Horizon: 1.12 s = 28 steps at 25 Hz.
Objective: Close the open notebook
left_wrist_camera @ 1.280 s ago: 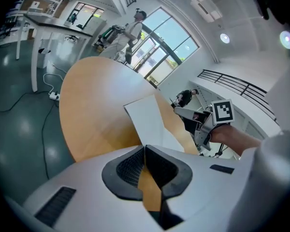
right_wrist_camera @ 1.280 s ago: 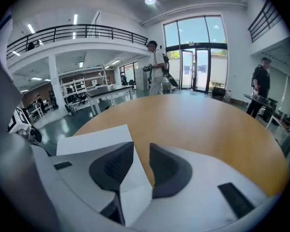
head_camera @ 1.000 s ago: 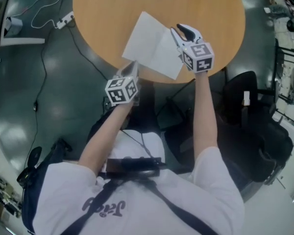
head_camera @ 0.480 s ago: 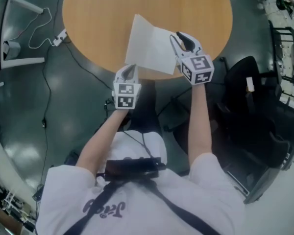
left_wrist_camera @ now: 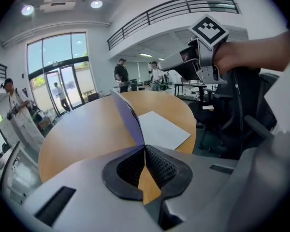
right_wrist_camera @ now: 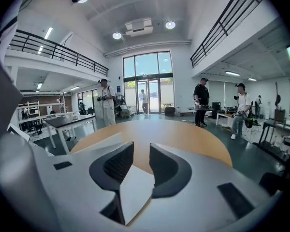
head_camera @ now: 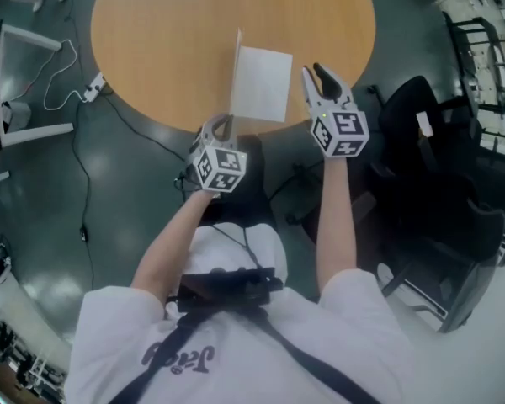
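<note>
One cover (head_camera: pixel 236 66) edge-on, face hidden | notebook (head_camera: pixel 263 95) spine square to table's (head_camera: pixel 168 49) near edge | left gripper (head_camera: pixel 224 125) clamps cover | right gripper (head_camera: pixel 314 74) jaws apart

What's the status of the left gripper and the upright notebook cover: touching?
Touching. The left gripper view shows the left gripper with its jaws shut on the near edge of the notebook cover, no gap between them.

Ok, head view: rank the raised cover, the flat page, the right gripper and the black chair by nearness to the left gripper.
1. Raised cover, clamped in the left gripper's jaws.
2. Flat page, just right.
3. Right gripper, beyond the page.
4. Black chair, far right.
</note>
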Tool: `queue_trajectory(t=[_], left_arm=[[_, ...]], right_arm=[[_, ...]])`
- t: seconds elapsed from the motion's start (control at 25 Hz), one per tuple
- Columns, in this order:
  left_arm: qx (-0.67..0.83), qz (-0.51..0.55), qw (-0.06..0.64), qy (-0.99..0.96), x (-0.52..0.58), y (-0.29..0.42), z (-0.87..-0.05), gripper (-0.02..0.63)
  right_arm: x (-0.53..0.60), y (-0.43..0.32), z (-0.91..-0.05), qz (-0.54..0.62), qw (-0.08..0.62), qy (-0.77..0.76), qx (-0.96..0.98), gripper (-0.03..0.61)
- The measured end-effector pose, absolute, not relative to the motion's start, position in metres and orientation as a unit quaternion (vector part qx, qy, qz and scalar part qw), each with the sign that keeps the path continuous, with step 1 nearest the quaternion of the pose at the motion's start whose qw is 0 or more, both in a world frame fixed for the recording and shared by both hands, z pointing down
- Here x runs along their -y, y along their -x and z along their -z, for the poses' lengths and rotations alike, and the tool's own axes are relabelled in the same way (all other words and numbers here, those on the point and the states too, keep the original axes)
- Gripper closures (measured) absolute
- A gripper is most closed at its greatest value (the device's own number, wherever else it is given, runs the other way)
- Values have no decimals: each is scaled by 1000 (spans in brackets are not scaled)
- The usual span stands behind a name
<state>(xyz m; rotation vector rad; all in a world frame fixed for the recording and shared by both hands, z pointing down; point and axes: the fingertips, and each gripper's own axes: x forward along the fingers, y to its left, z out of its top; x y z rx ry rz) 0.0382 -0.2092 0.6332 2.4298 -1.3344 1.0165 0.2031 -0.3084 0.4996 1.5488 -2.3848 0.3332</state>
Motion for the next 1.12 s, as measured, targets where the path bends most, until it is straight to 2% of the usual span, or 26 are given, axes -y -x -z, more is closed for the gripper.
queue_trajectory(t=[0.28, 0.56, 0.88, 1.12], left_arm=[[415, -365, 73, -830, 204, -61, -637, 593], [389, -373, 84, -838, 198, -78, -649, 594], [363, -385, 117, -840, 190, -92, -673, 592], [335, -399, 139, -842, 190, -106, -688, 592]], right_arm=[[280, -218, -495, -108, 140, -545, 819, 448], [259, -217, -500, -115, 137, -538, 824, 450], [241, -217, -511, -128, 133, -543, 819, 524], [227, -228, -523, -154, 133, -567, 798, 525]])
